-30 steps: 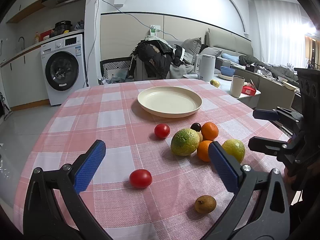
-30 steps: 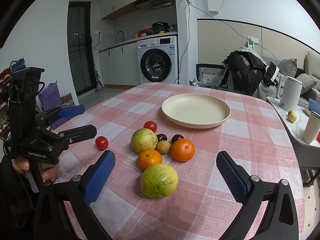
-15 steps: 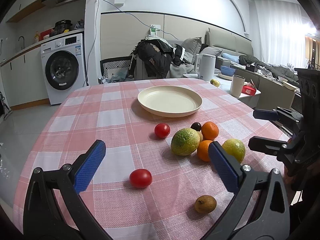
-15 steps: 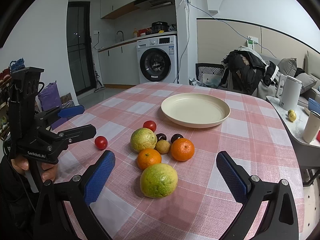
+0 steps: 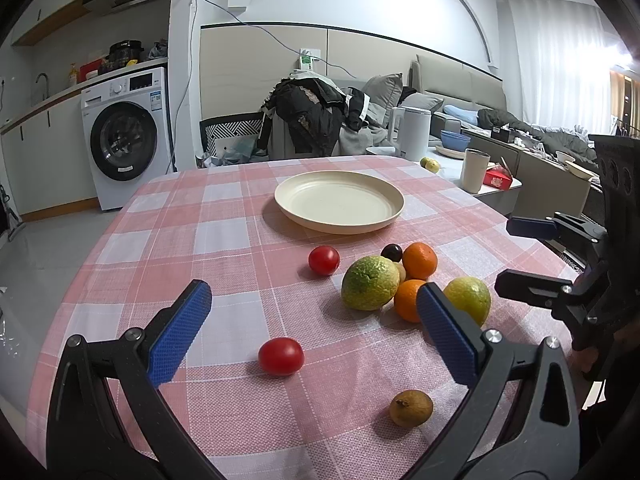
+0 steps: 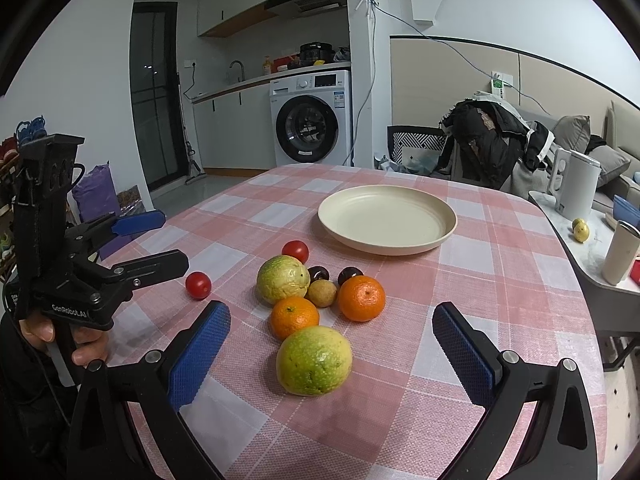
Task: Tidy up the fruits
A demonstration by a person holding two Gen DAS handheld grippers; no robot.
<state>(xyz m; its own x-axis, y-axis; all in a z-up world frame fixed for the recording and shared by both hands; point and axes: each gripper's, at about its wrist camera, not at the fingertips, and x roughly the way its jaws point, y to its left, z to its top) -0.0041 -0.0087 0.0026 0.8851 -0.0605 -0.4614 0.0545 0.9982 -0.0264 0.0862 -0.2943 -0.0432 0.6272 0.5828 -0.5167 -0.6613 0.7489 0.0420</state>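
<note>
In the left wrist view, the left tool (image 5: 312,320) is spread wide and holds nothing. A smooth, shiny red tomato (image 5: 281,356) sits low in the middle of the frame, between the blue pads. A small brown fruit (image 5: 411,408) with a rough skin lies at the lower right. The round cream plate (image 5: 339,202) is empty, up in the middle. The right tool (image 5: 520,256) shows at the right edge, also spread.

In the right wrist view, the right tool (image 6: 332,344) is open and empty. A big bumpy green fruit (image 6: 314,360) lies low in the middle, right in front of it. Behind it sit two oranges (image 6: 295,317) and more small fruit, touching one another. The checked cloth on the tabletop (image 6: 500,320) looks woven and a bit rough.

All the fruit is round, so a bump could make one roll off the tabletop. A hard squeeze could squash the soft tomato. Grabbing one fruit from the pile could push the others away.
</note>
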